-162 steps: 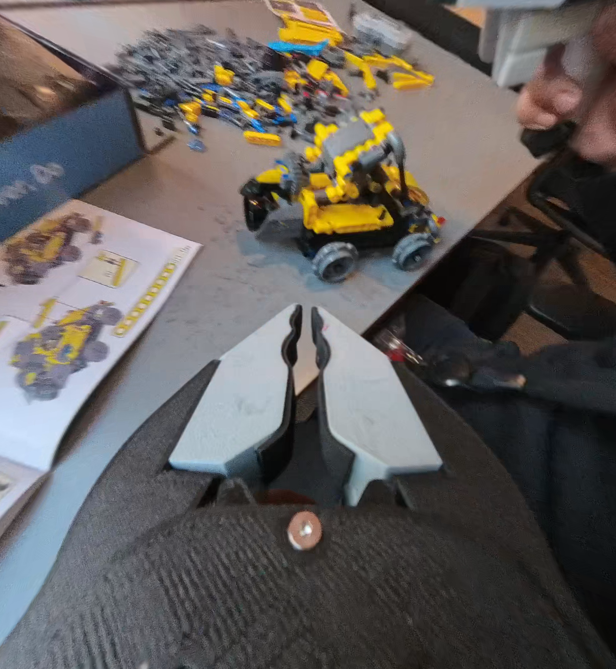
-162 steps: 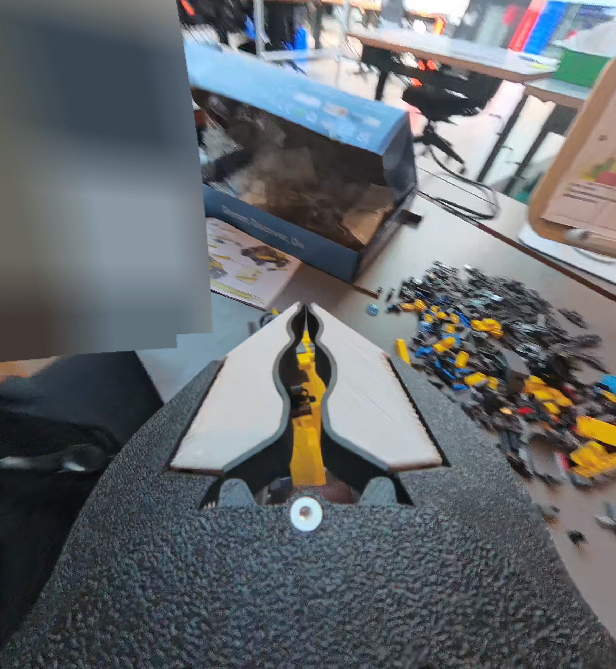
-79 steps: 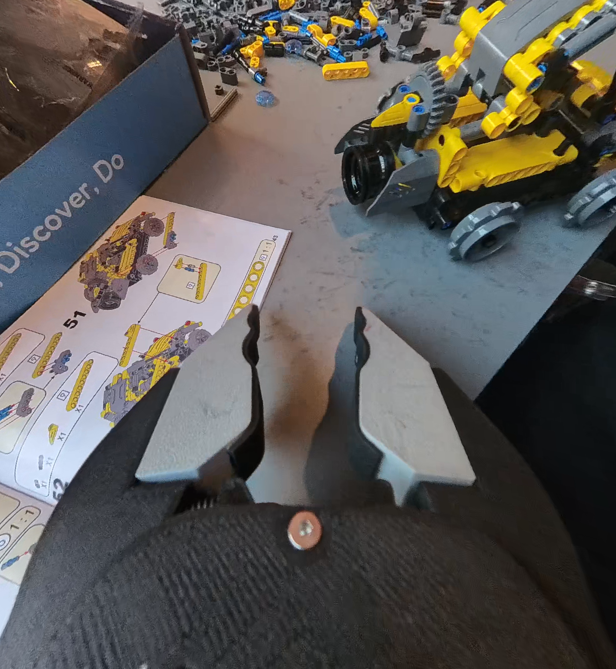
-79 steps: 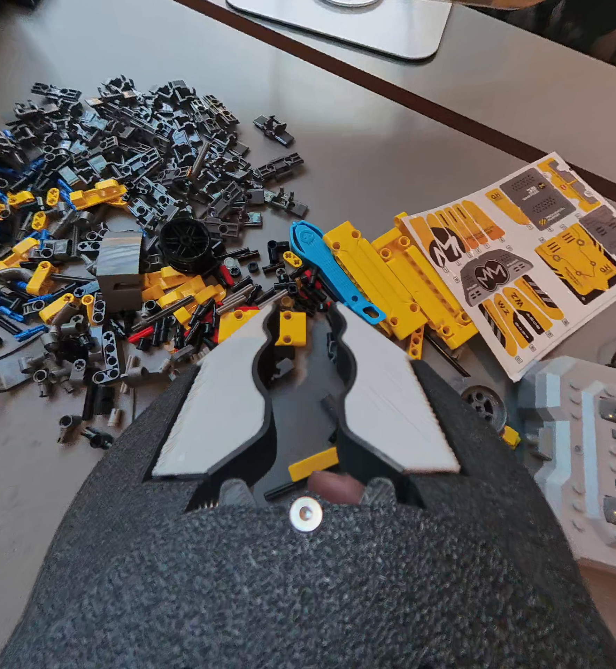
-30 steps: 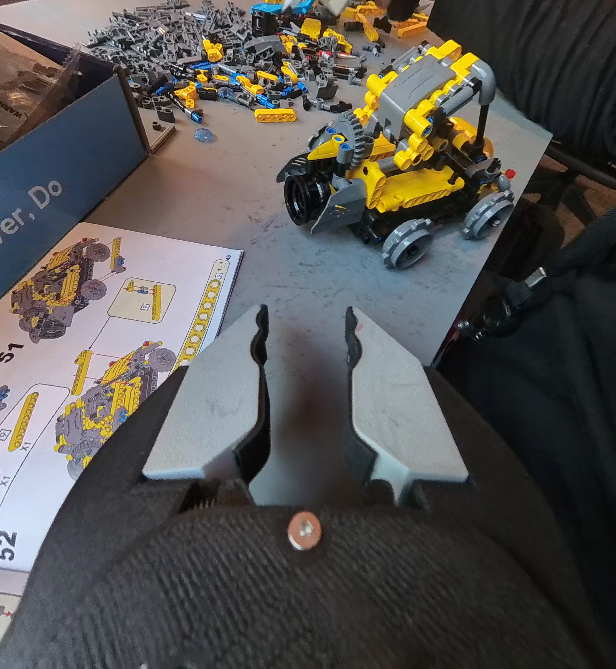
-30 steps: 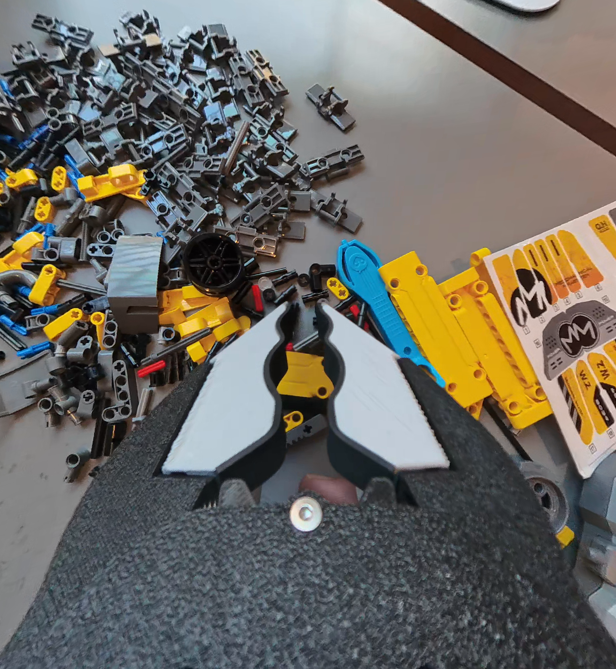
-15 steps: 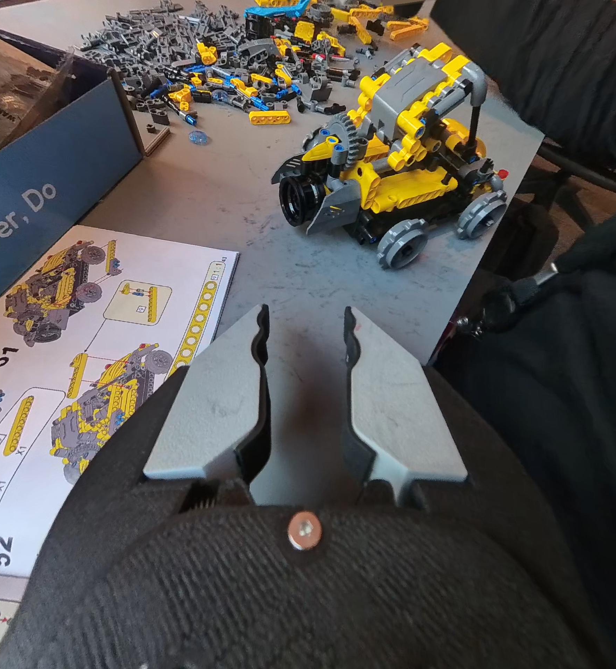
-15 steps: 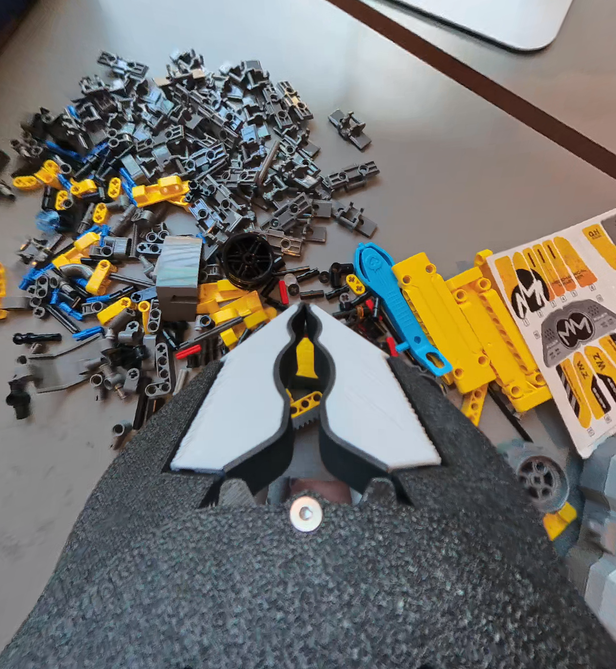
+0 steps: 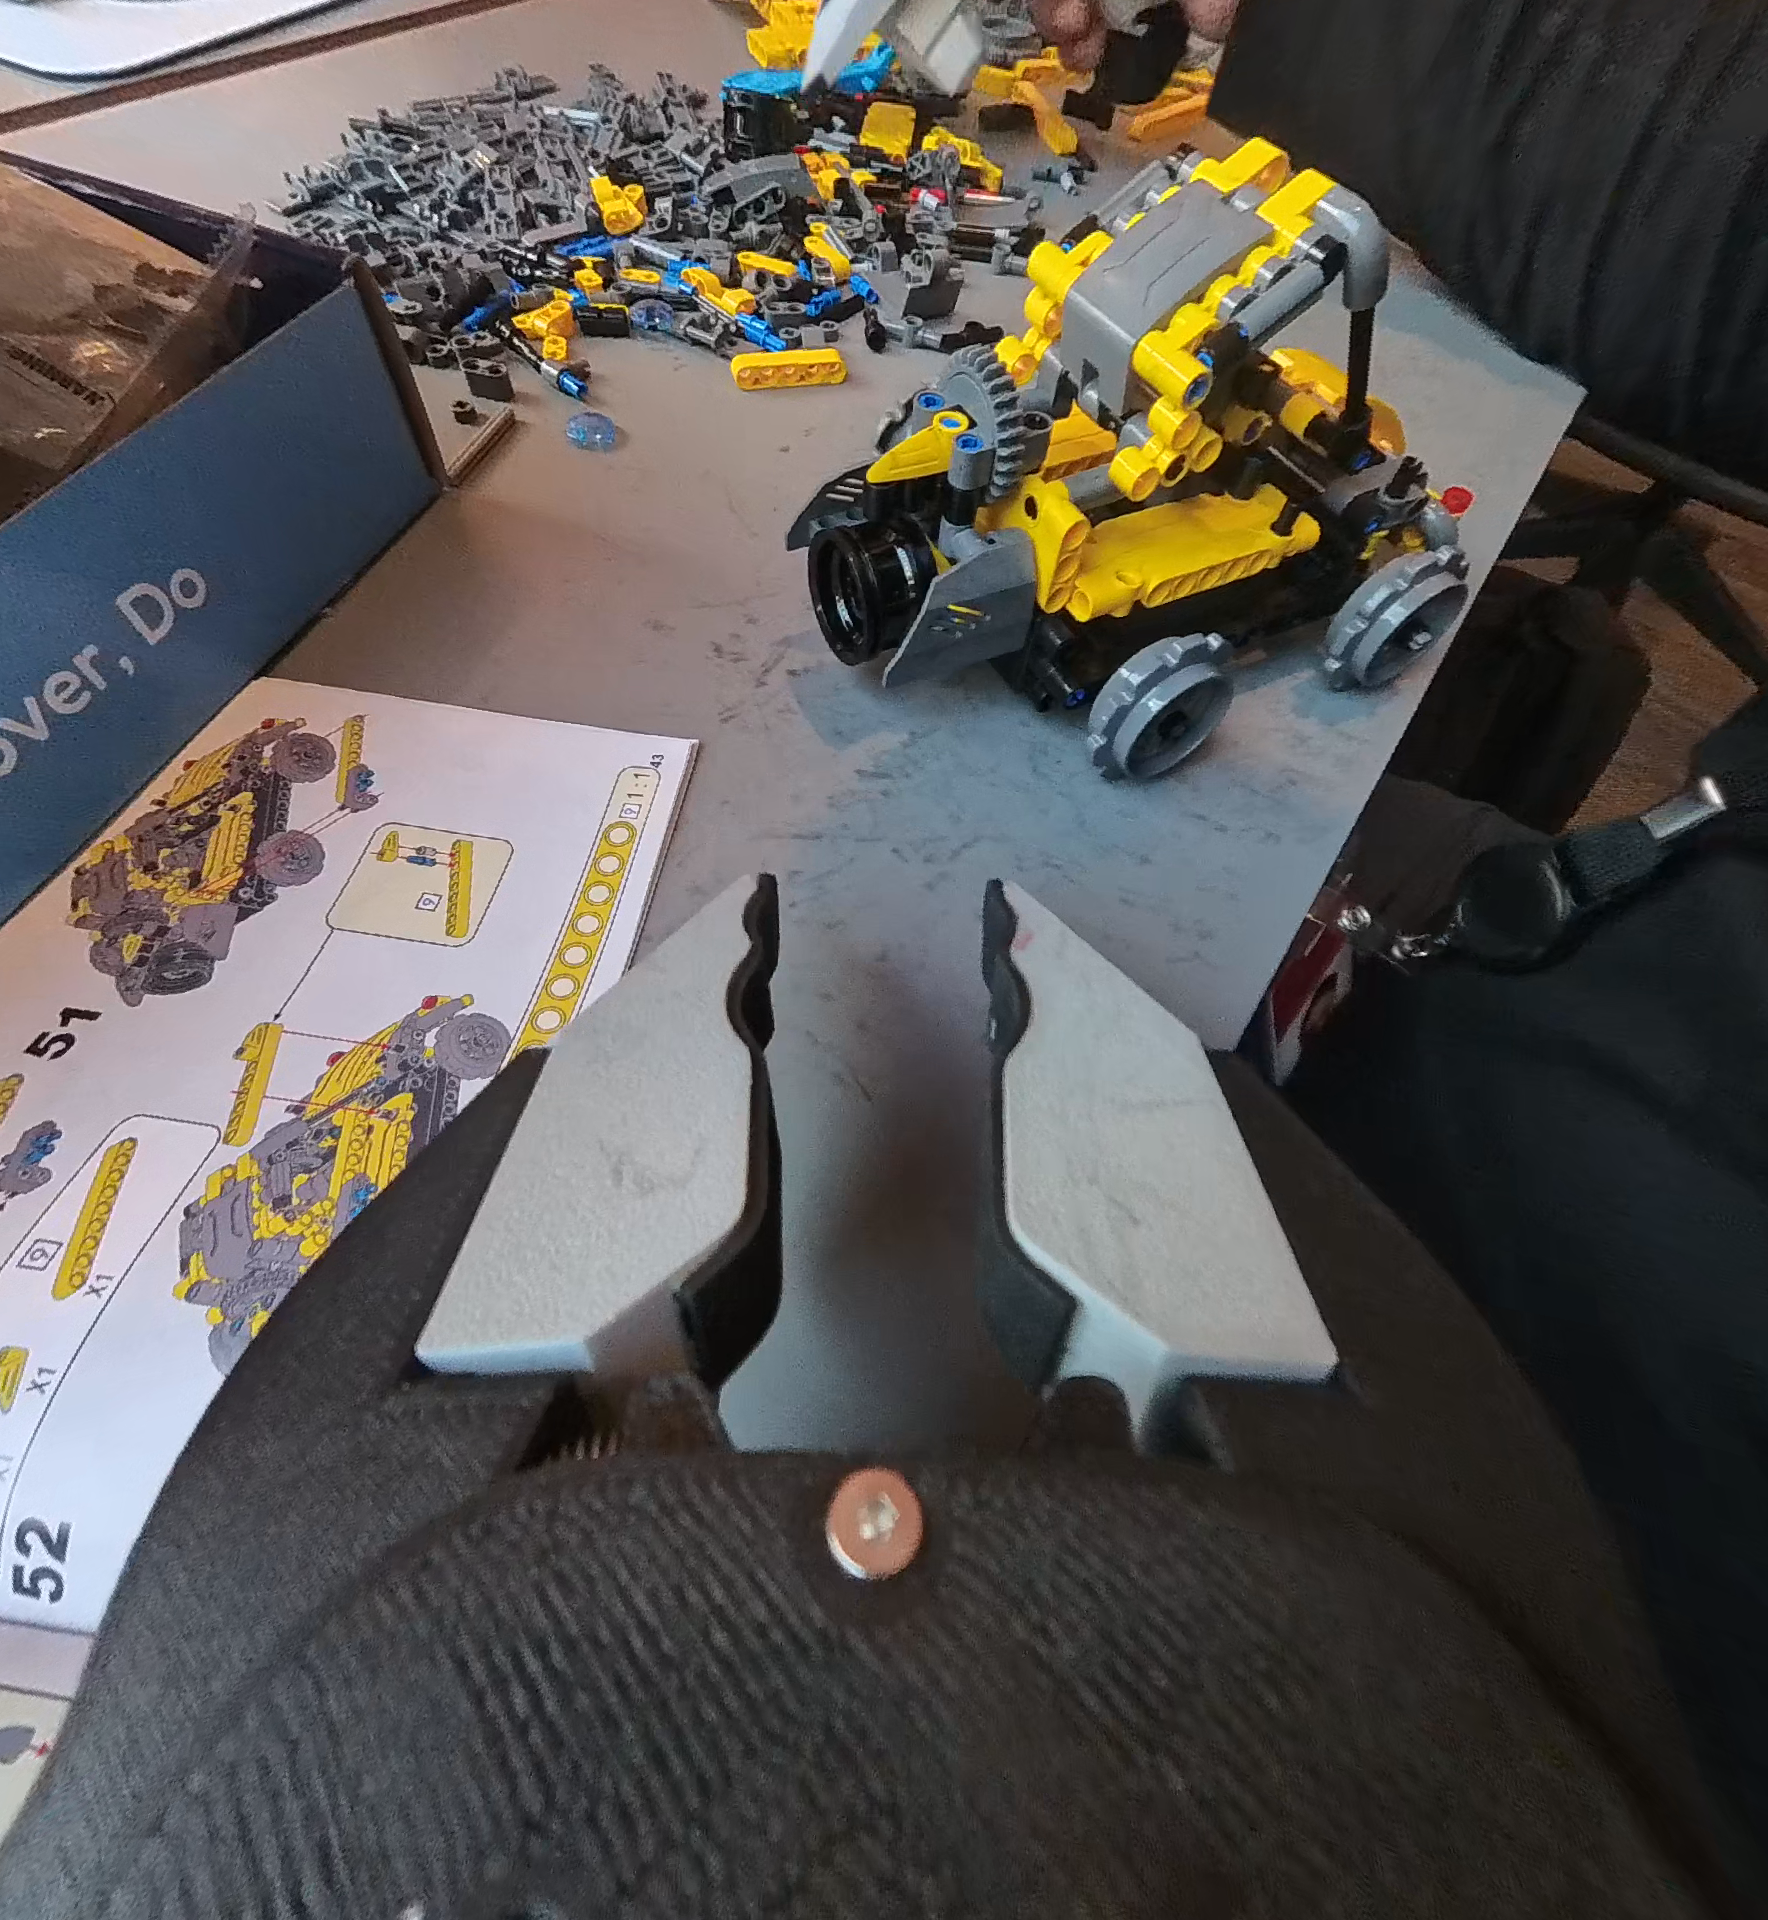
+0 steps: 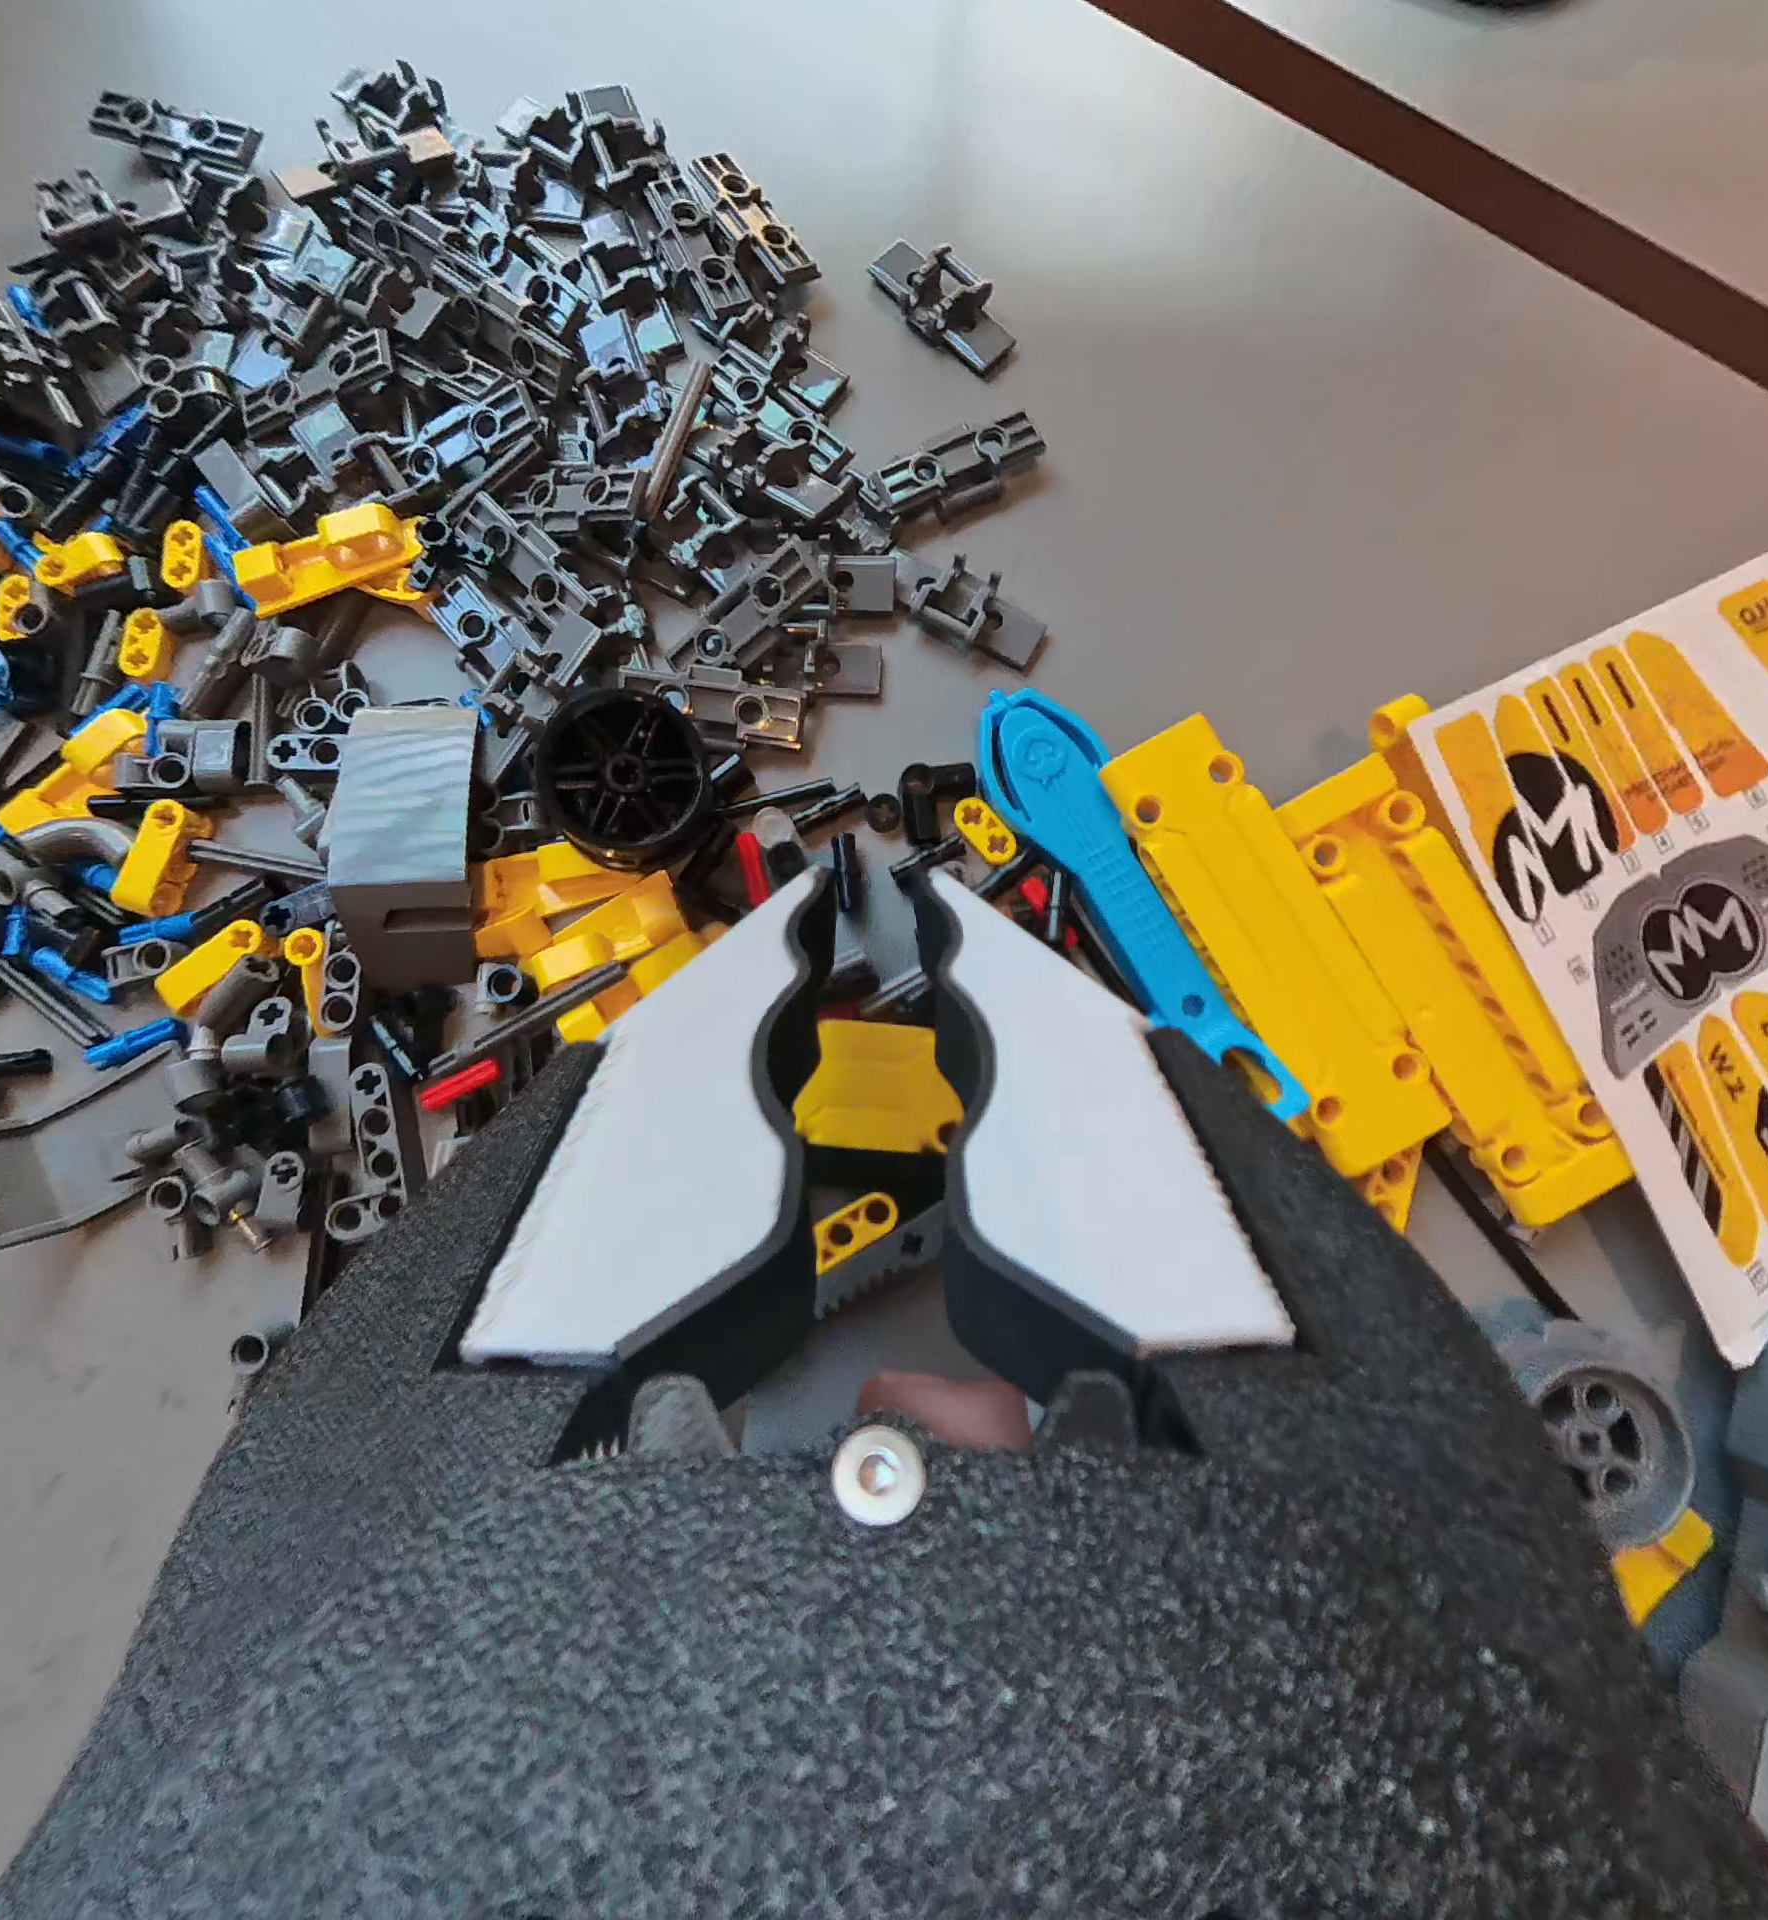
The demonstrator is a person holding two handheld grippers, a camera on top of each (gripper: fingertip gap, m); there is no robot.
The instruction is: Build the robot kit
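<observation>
While the left gripper [image 9: 880, 904] waits wide and empty over the gray table [image 9: 589, 582], the right gripper [image 10: 867, 888], jaws narrow, sits over a yellow piece [image 10: 875, 1086]; gripped or not, I cannot tell. It looks light, hard, slippery. The toy truck [image 9: 1140, 499] stands at 1 o'clock.

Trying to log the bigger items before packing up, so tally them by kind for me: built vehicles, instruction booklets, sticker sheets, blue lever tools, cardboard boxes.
built vehicle: 1
instruction booklet: 1
sticker sheet: 1
blue lever tool: 1
cardboard box: 1
Total: 5
</observation>
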